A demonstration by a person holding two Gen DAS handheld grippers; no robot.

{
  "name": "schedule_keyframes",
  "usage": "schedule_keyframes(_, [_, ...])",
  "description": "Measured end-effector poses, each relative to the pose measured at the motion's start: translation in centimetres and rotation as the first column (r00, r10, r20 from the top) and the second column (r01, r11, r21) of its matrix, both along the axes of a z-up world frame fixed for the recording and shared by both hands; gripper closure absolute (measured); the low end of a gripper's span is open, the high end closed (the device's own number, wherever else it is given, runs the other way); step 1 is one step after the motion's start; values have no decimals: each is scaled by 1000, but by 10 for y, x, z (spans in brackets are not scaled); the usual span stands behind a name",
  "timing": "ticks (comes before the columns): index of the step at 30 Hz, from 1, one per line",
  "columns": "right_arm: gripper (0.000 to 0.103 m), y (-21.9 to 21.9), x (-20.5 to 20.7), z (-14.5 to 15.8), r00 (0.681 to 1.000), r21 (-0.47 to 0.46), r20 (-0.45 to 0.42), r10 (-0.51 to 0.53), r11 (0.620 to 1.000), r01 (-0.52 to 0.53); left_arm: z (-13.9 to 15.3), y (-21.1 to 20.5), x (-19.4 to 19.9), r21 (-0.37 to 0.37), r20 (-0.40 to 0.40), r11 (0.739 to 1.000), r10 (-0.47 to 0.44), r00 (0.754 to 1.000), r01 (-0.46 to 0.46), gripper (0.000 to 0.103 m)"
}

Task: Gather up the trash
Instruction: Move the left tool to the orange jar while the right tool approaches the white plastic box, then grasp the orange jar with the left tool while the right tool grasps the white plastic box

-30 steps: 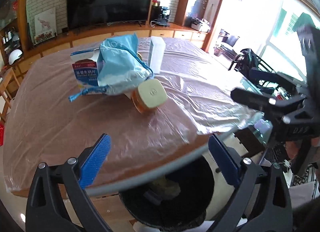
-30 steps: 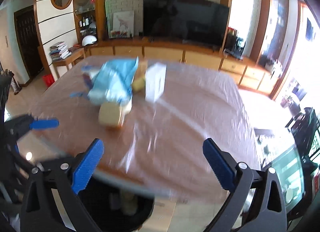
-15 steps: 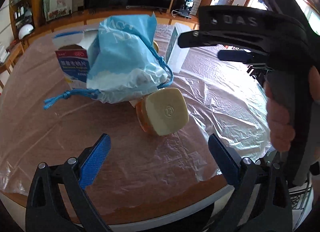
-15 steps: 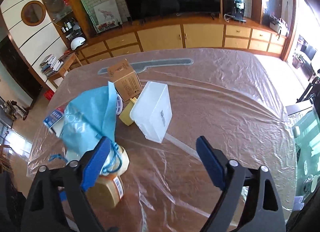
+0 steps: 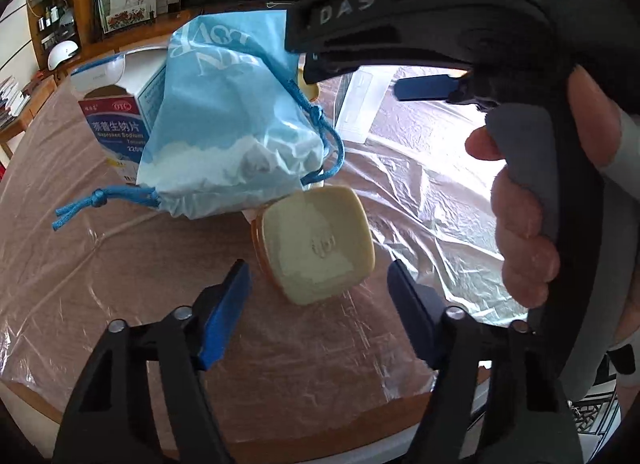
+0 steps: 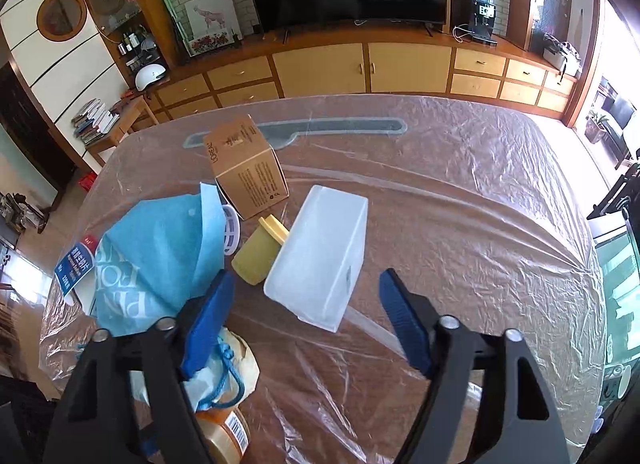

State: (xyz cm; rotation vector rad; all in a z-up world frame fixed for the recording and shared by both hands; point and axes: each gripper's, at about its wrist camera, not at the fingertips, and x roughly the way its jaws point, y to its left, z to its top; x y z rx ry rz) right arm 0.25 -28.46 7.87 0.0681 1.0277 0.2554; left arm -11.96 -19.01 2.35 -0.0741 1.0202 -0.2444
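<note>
- The left gripper (image 5: 318, 284) stands wide open and holds nothing; its blue pads flank the near end of the jar (image 5: 316, 244), which lies on its side on the plastic-covered table (image 5: 120, 284).
- From that claw the jar sits dead ahead at twelve o'clock, just beyond the fingertips, with its cream square lid facing the camera (so its long axis runs away from the claw, roughly toward eleven o'clock, under the bag).
- The blue drawstring bag (image 5: 236, 124) drapes over the far end of the jar, touching it; a blue-and-white medicine box (image 5: 116, 128) stands behind at ten o'clock.
- The right gripper (image 6: 304, 312) is also open and empty, hovering above the table; the white translucent box (image 6: 320, 256) lies just ahead of it at twelve o'clock, its long side running toward one o'clock.
- In the right wrist view a small yellow-green container (image 6: 260, 252) touches that box at eleven o'clock, and a brown carton (image 6: 248, 168) sits farther off.
- My judgement: the left claw is nearer the jar and squared to its lid, so a short push forward should bracket it, though the cord may snag.
</note>
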Motion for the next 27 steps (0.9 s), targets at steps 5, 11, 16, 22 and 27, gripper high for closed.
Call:
schedule_keyframes(5, [55,0,4,-4,1000,13,-18,-11,1000,11,4,-2,6,-14,-12,1000,2,1000,-2,46])
schedule_keyframes(11, [77,-10,4,-6,1000,65,-13,-15,998,16,6,7,12,-66,-34,998,-4,999,2,49])
schedule_keyframes(16, [77,-22,-2,-2,1000,108,-2,-17,994,17,9,15,6,-84,-36,996,-20,999,17,53])
schedule_keyframes(22, [77,-35,-8,-1,1000,163,-24,-16,986,20,14,25,7,-95,-34,995,-32,999,29,53])
schedule_keyframes(27, [77,-47,-19,3,1000,179,-20,-21,983,24,17,31,3,-107,-23,993,-44,999,42,53])
